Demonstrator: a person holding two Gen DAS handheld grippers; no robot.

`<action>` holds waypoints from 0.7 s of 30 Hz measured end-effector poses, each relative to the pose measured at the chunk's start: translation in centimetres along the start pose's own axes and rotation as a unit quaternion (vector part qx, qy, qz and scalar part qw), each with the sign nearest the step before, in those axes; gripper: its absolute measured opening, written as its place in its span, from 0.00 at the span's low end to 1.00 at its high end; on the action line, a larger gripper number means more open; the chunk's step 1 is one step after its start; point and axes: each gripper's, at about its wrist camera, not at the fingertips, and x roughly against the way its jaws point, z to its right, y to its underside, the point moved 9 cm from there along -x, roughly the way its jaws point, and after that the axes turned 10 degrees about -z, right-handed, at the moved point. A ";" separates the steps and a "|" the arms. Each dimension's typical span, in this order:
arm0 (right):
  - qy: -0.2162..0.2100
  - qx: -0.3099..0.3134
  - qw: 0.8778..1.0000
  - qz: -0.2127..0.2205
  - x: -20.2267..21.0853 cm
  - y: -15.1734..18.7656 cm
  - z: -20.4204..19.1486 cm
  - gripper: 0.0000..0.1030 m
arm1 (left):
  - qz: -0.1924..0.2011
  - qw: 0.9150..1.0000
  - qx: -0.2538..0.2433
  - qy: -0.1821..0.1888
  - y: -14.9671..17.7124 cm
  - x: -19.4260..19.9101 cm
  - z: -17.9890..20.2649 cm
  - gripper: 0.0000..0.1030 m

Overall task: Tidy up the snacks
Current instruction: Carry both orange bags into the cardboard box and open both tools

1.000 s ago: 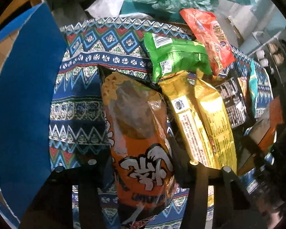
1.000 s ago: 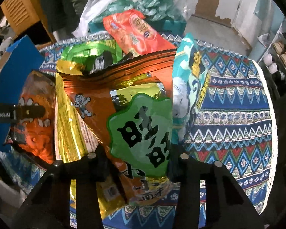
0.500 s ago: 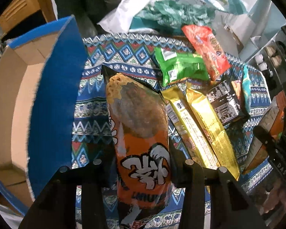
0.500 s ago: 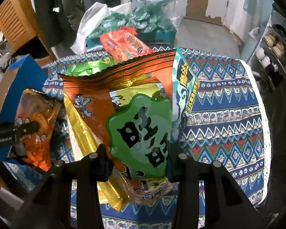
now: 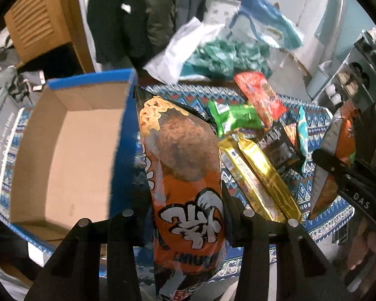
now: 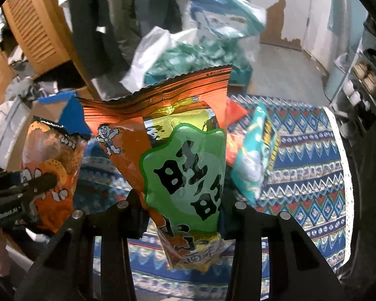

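Lifted clear of the desk since a second ago, both bags now ride higher, and the open cardboard box, earlier only a blue flap at the frame edge, shows its whole bare interior to our left.

Largest first: that box, blue outside and brown inside, sits at the desk's left end, its mouth facing up and its near blue wall just beside the bag we carry on that side. The patterned cloth on the desk holds the remaining snacks: two gold packets, a green packet, a red packet, a black packet and a teal bag.

Our left gripper is clamped on the lower end of the orange noodle-snack bag, whose long axis runs straight away from the fingers and stands nearly upright. Our right gripper is likewise clamped on the base of the orange-and-green rice-cracker bag, its crimped top pointing up and away.

We judge that the coming move turns on one relation: the box lies to the left of both bags, and the left gripper is much the nearer, with only the blue wall between its bag and the opening. The right gripper hangs over the desk's middle, well apart from the box, with the left bag between it and the opening, so we would expect the left bag to go in first.
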 end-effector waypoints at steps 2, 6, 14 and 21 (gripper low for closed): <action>-0.003 0.007 1.000 0.004 0.5 -0.5 -1.4 0.39 | 0.010 1.000 0.005 -0.002 -0.1 1.1 -1.2 0.43; -0.012 0.021 1.000 0.009 1.1 -1.3 -4.0 0.39 | 0.026 1.000 0.017 -0.006 -0.1 2.8 -3.4 0.43; -0.042 0.057 0.997 0.011 1.5 -2.6 -10.3 0.39 | 0.051 0.997 0.051 -0.019 -0.1 5.0 -8.9 0.43; -0.070 0.089 0.994 -0.001 0.7 -3.6 -16.4 0.39 | 0.058 0.995 0.081 -0.019 0.0 5.9 -12.6 0.43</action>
